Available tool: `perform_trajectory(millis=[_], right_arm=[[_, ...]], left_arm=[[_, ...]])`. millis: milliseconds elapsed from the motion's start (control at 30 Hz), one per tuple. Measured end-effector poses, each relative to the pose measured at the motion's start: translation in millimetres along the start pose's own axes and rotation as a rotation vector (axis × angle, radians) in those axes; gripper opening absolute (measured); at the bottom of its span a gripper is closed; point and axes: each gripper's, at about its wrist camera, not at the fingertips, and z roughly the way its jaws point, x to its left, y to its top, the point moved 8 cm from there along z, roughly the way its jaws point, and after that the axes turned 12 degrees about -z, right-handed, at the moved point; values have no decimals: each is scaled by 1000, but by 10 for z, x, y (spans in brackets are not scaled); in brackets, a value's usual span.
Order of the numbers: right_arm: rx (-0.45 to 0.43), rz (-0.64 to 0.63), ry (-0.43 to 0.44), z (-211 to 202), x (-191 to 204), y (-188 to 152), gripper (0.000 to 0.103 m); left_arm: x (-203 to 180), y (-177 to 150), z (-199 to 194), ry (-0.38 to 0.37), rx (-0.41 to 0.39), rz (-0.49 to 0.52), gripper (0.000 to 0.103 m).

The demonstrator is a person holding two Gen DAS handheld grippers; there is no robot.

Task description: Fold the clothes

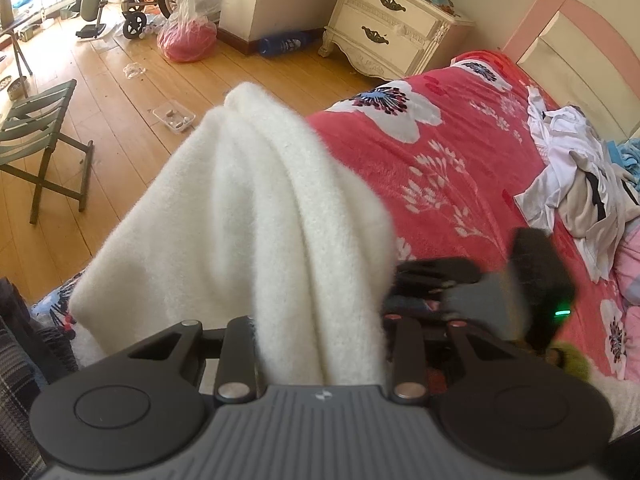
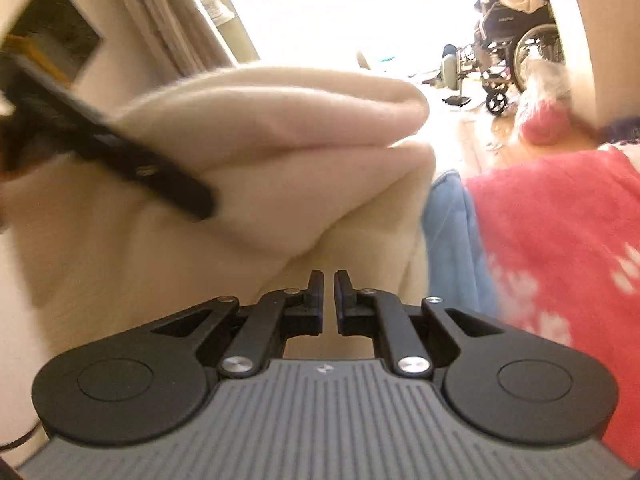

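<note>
One cream fleece garment [image 1: 248, 216], bunched into soft vertical folds, hangs above the near edge of the bed [image 1: 452, 168] and fills the middle of the left wrist view. Its lower part runs down between the linkages of the left gripper [image 1: 320, 360] and covers both fingers, so the pads cannot be seen (the cloth rising straight out of the jaws suggests that they are clamped on it). In the right wrist view one finger [image 2: 160, 172] of that gripper lies dark and blurred across the same garment. The right gripper [image 2: 328, 288] has its two fingertips drawn almost together with nothing between them; the cream cloth lies just beyond. From the left view this gripper is only a dark smear with one green light. One red floral blanket covers the bed. One heap of white and grey clothes [image 1: 572, 184] lies well apart, cut off by the frame's right edge. Beyond stand one nightstand [image 1: 392, 24] with two drawers, one folding stool [image 1: 40, 136] and one wheelchair [image 2: 516, 52], partly overexposed.
</note>
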Motion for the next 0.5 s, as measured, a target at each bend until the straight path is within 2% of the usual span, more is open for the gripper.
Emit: perform_trajectory(millis=[67,267,367,433,500], right_arm=[[27,-5,22,138,25,-84,6],[98,-46,205,-366,449,-645,7],[143,3,198,-620,470,-843,8],[142,56,155,-780,382,-903,10],[124,109,104,-971,282,-962,16]], left_arm=[[2,0,6,-2,2,0,33],[-11,6,79,-4,18,1,33],[-121,-47,176,27,34,39,35],[-256,-122,281,46,53,72,45],[-413,-206,397,22,71,66,56]])
